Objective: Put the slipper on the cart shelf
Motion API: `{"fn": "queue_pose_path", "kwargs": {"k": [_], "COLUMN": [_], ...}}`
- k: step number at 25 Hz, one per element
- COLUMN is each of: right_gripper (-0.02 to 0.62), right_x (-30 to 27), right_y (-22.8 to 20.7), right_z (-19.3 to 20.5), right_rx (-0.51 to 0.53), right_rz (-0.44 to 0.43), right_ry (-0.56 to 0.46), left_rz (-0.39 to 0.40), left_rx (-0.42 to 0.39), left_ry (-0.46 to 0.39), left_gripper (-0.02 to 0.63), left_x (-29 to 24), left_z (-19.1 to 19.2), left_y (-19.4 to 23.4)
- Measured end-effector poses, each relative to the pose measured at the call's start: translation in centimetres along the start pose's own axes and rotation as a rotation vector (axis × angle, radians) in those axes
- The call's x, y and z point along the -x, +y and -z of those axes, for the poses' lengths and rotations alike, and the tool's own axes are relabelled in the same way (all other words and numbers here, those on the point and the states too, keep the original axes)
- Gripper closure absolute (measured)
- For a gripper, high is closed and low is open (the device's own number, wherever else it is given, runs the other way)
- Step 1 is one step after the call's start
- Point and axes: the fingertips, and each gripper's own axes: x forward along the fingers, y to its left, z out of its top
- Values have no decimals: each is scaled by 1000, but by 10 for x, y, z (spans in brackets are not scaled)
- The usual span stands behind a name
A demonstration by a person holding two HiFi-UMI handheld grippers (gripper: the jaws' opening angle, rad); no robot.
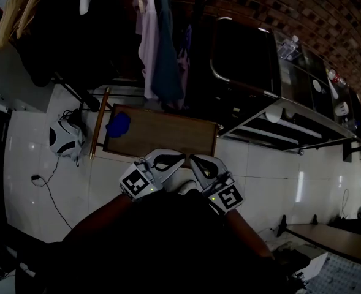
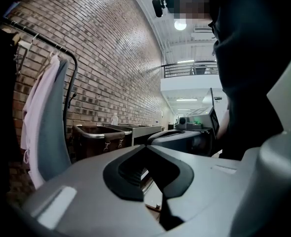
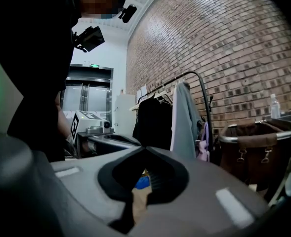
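Observation:
In the head view a blue slipper [image 1: 117, 124] lies on the left end of a low wooden cart shelf [image 1: 168, 133] on the white floor. Both grippers are held close to my body, just short of the shelf's near edge, side by side and apart from the slipper. The left gripper [image 1: 168, 162] is shut and empty; its tips meet in the left gripper view [image 2: 144, 147]. The right gripper [image 1: 203, 164] is also shut with nothing in it [image 3: 144, 149]. A bit of the blue slipper [image 3: 143, 182] shows through the hole between the right jaws.
A clothes rack with hanging garments [image 1: 159, 48] stands behind the shelf. A black laundry bin [image 1: 241, 60] and a steel counter [image 1: 303, 118] are at the right. A white and black object [image 1: 64, 139] and a cable [image 1: 48, 188] lie on the floor at the left.

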Motion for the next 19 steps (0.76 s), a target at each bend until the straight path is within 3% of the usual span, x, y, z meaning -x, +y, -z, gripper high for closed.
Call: {"fn": "queue_pose_path", "kwargs": {"k": [19], "right_gripper": [595], "right_x": [-2], "right_y": [-4], "right_z": [8], "right_rx": [3], "right_rz": [-12], "right_ry": [4], "left_rz": [-28], "left_rx": [8], "left_ry": [7], "left_gripper": [604], "left_x": [4], "left_z": [6], "left_y": [7]}}
